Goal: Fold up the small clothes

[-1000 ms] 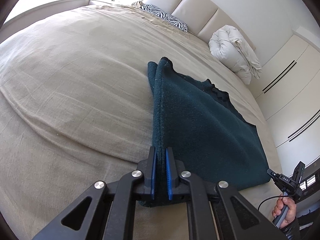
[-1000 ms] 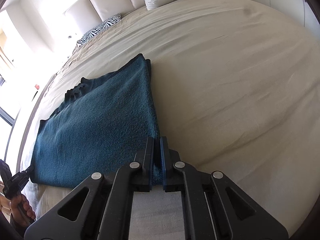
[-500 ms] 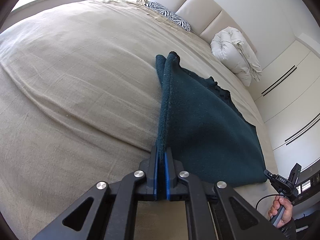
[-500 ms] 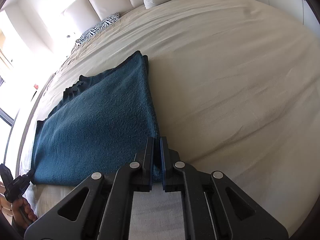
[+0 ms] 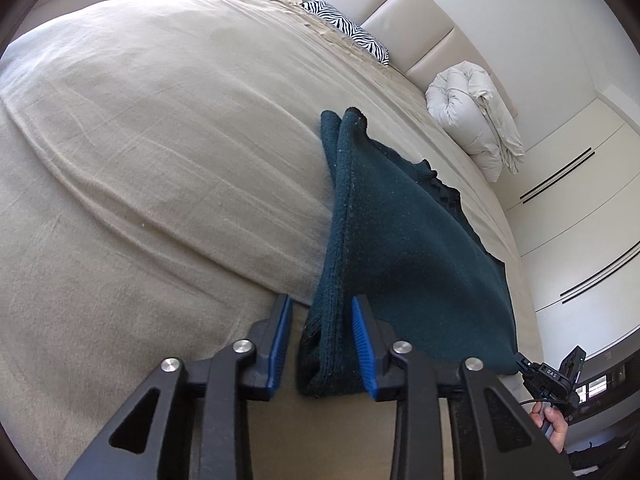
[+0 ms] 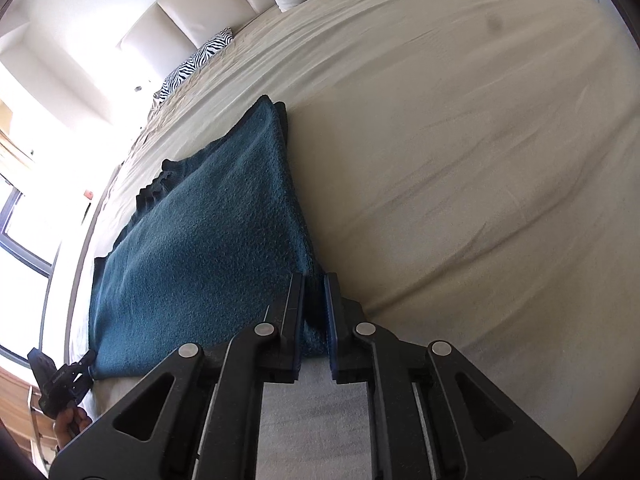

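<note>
Closest in the left wrist view, the left tongs (image 5: 322, 344) stand wide apart, with a corner of the dark teal cloth (image 5: 408, 264) loose between the blue pads and not squeezed. In the right wrist view, the right tongs (image 6: 313, 322) stand only a little apart around the other near corner of the cloth (image 6: 208, 264); a thin gap shows beside the fabric, so they do not seem to pinch it. The cloth lies folded in two layers on the bed (image 5: 152, 168), its near edge by both tongs and the rest stretching away flat. It looks soft, fuzzy and thick, like a small knit top, so it would likely bend easily, weigh little and not slip much. The best place to take hold is probably the two near corners, where both layers meet. There is one cloth and two tongs. Farther back sit one zebra pillow (image 5: 348, 30) and one rolled white duvet (image 5: 476, 116) by the headboard (image 5: 404, 12).
</note>
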The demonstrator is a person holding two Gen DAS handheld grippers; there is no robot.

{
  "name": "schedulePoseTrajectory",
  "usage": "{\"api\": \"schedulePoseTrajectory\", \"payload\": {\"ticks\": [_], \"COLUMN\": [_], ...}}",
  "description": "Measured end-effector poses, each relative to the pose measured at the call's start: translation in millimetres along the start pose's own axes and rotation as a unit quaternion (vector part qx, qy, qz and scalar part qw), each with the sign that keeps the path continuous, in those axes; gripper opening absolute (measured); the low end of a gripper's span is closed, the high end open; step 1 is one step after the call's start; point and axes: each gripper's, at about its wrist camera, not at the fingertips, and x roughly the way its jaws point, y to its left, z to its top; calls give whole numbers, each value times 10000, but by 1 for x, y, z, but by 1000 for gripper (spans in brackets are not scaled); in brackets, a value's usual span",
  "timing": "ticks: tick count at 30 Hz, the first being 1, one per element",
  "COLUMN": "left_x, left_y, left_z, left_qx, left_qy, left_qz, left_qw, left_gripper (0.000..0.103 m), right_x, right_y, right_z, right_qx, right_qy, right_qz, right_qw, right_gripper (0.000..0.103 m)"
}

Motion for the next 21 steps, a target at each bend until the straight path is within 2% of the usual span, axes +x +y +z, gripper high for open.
{"api": "schedulePoseTrajectory", "payload": {"ticks": [3, 4, 9, 13, 21], "left_x": [-13, -17, -16, -10, -9], "left_y": [-9, -12, -19, -18, -23], "left_z": [3, 5, 7, -1, 1], "left_qx": [99, 129, 234, 197, 302], "left_qy": [-267, -363, -347, -240, -267], "left_qz": [231, 246, 188, 176, 143], "left_qw": [9993, 9990, 9989, 9994, 9991], "left_gripper": [58, 59, 60, 60, 60], "right_x": [-1, -1, -1, -3, 1], "right_y": [1, 2, 15, 11, 15], "right_z": [-4, -5, -12, -15, -16], "right_qx": [-93, -118, -546, -432, -566], "right_qy": [10, 11, -25, -38, 57], "right_qz": [-33, -30, -432, -471, -595], "right_qw": [10000, 9999, 9976, 9979, 9966], "right_gripper": [10, 10, 8, 5, 6]}}
